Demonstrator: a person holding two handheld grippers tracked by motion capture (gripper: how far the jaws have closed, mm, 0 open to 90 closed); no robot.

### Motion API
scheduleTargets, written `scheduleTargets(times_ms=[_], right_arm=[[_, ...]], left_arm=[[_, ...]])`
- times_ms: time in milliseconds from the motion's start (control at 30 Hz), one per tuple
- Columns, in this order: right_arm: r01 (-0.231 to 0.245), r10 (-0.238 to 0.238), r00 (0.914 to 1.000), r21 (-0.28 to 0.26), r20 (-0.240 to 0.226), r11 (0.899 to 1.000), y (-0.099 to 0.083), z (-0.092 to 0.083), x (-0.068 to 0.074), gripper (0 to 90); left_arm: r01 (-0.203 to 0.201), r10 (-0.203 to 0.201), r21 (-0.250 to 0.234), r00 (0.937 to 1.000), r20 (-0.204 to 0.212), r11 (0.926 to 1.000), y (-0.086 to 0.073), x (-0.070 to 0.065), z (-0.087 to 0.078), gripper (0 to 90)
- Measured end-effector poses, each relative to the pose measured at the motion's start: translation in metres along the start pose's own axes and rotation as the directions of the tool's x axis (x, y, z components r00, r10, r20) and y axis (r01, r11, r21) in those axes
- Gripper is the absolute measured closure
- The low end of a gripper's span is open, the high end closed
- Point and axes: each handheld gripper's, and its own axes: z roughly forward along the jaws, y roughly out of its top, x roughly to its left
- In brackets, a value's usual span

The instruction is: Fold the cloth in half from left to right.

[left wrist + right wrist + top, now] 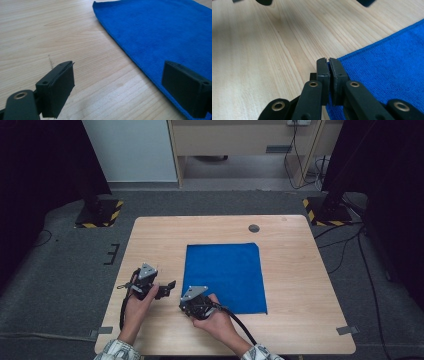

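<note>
Wood table: blue cloth flat; right gripper clamped on its near-left corner; left gripper apart, beside cloth's left edge.

Cloth corner hidden btwn right gripper pads; far edge cut off.

Work area, seen from above: a light wooden table on grey carpet.
The tabletop has rounded corners and a round grey cable port near its far edge. Two black stands on plates edged with yellow-and-black hazard tape flank the far corners, beside dark curtains. Behind stand a pale panel and a wooden desk frame. Cables trail over the floor at right. Lighting is even.
</note>
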Motion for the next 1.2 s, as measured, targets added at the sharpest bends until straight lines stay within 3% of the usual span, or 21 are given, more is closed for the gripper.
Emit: scheduleTargets(times_ms=[233,400,467,533,700,800,933,1000,1033,1200], right_arm=[[-0.005,0.005,1.0,-0.044,-0.004,0.999,0.003,-0.006,0.009,87.4],[-0.007,0.007,0.9999,-0.046,-0.011,0.999,0.003,-0.008,0.017,87.4],[-0.013,0.012,0.9998,-0.048,-0.016,0.999,0.002,-0.007,0.021,87.4],[-0.012,0.011,0.9996,-0.047,-0.024,0.999,0.001,-0.005,0.024,87.3],[-0.02,0.018,0.9995,-0.052,-0.027,0.998,0.001,0.0,0.028,87.3],[-0.024,0.023,0.9993,-0.053,-0.03,0.998,-0.001,-0.001,0.027,87.2],[-0.035,0.034,0.999,-0.062,-0.028,0.997,-0.003,-0.003,0.028,87.2],[-0.042,0.04,0.9987,-0.07,-0.032,0.997,-0.003,-0.004,0.028,87.2],[-0.044,0.042,0.9986,-0.071,-0.032,0.997,-0.003,-0.005,0.028,87.1],[-0.054,0.052,0.9982,-0.068,-0.031,0.996,-0.004,-0.004,0.028,87.0]], left_arm=[[-0.05,0.049,0.033,0.998,0.04,0.9982,0.02,0.001,0.022,10.7],[-0.057,0.056,0.024,0.998,0.03,0.9981,0.042,0.013,0.04,14.4],[-0.031,0.031,0.002,0.9995,-0.003,0.9995,0.05,0.019,0.046,16.5],[-0.027,0.027,-0.016,0.9996,0.006,0.9995,0.056,0.024,0.053,22.0],[-0.055,0.055,0.041,0.9984,0.014,0.9976,0.065,0.027,0.075,24.9],[-0.105,0.106,0.055,0.9939,-0.027,0.9929,0.069,0.025,0.087,31.6],[-0.098,0.1,0.075,0.9946,-0.027,0.9924,0.075,0.027,0.099,35.0],[-0.118,0.12,0.053,0.9917,-0.045,0.9916,0.076,0.025,0.102,37.9],[-0.12,0.124,0.071,0.9912,-0.047,0.9902,0.078,0.026,0.104,38.9],[-0.071,0.074,0.081,0.9967,-0.035,0.9942,0.081,0.034,0.112,43.2]])
